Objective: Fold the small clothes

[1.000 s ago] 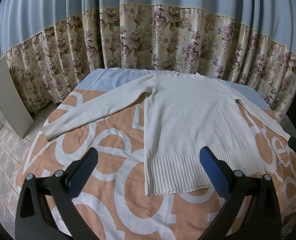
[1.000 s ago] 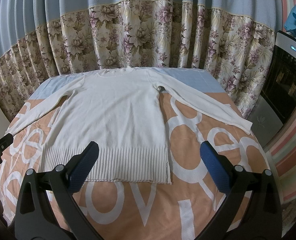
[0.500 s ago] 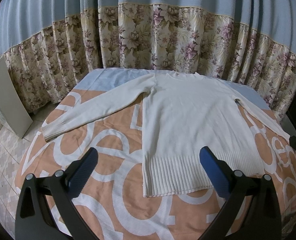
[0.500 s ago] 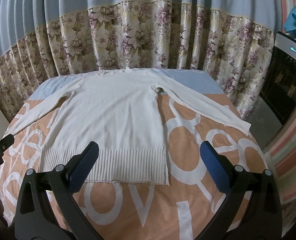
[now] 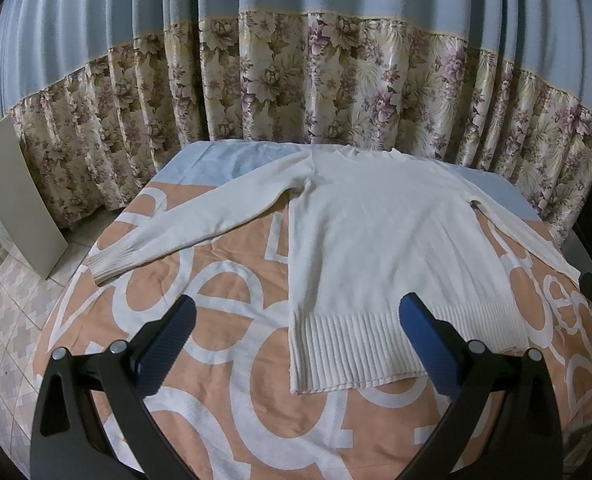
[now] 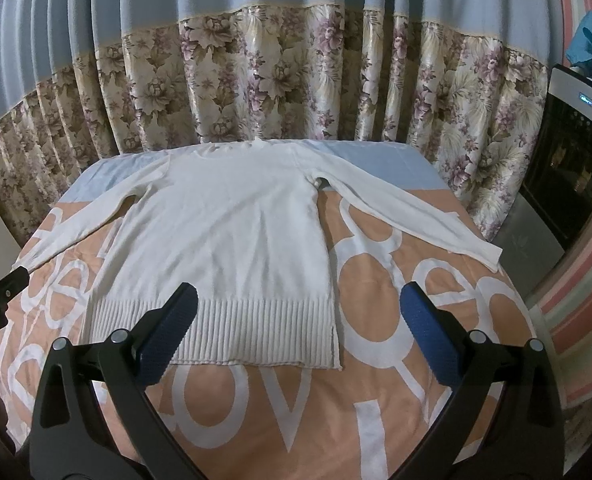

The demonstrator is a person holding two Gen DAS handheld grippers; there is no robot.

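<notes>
On the bedspread (image 5: 232, 400) a white sweater (image 5: 380, 248) lies flat and face up, collar toward the curtain (image 5: 296, 80), both sleeves spread out to the sides, ribbed hem nearest the cameras. Above the hem's left corner hangs the left gripper (image 5: 296, 340), jaws wide apart and holding nothing; its right finger (image 5: 424, 344) overlaps the hem in view, while the left finger (image 5: 168, 344) sits over bare bedspread beside the sweater. Over the hem's right corner the right gripper (image 6: 296, 336) is likewise spread and empty, left finger (image 6: 168, 336) above the ribbing, right finger (image 6: 426, 336) beyond the sweater's edge. Whether any finger touches the sweater is hard to judge through the fisheye; they seem clear of it.
</notes>
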